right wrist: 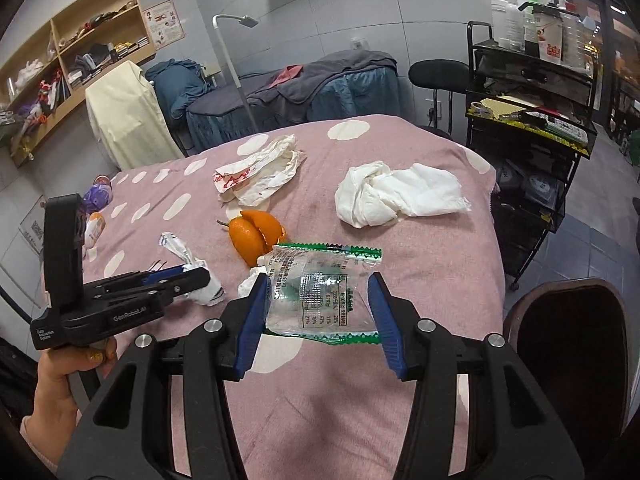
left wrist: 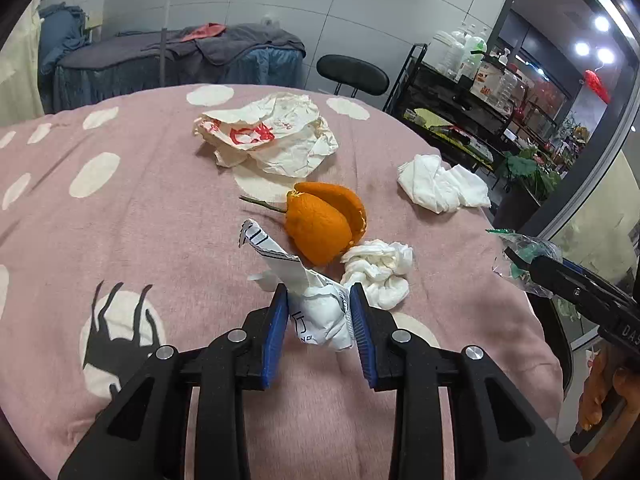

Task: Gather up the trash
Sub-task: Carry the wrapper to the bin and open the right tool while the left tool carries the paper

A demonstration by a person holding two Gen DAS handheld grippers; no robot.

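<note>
Crinkly clear wrapper [right wrist: 320, 300] in right tool [right wrist: 318, 312]; crumpled paper [left wrist: 320, 312] in left tool [left wrist: 319, 320].

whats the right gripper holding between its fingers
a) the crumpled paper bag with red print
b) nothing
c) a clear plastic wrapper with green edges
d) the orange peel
c: in the right wrist view the right gripper has its blue fingers pressed on both sides of the clear plastic wrapper, while the orange peel lies on the pink blanket.

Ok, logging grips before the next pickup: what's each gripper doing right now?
Left gripper: shut on the crumpled white wrapper.
Right gripper: shut on the clear green-edged packet.
</note>
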